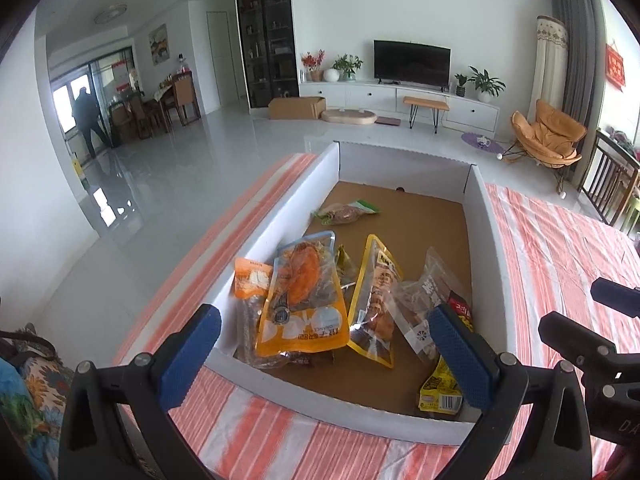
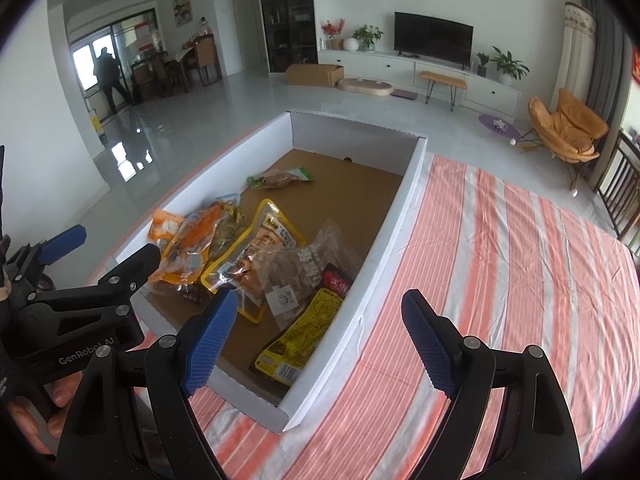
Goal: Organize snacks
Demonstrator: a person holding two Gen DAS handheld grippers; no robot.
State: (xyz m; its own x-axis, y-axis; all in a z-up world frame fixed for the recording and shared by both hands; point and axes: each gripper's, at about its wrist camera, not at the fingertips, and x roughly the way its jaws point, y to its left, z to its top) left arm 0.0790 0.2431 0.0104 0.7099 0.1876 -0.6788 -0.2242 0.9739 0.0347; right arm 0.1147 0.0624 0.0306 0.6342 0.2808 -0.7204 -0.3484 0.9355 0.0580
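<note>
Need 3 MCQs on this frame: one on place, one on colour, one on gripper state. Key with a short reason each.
1. Where does the green-edged snack pack lie?
A. apart from the pile, toward the box's far wall
B. on the striped cloth
C. on the floor

2. What colour is the inside floor of the box?
A. white
B. brown
C. blue

3. How is the left hand-held gripper?
A. shut on a pack
B. open, holding nothing
C. out of view

Key: 1 A, it sits alone past the heap of packs. 2 B, bare brown cardboard shows between white walls. 3 B, its blue pads stand wide apart with no pack between them; the right hand-held gripper is open too.
</note>
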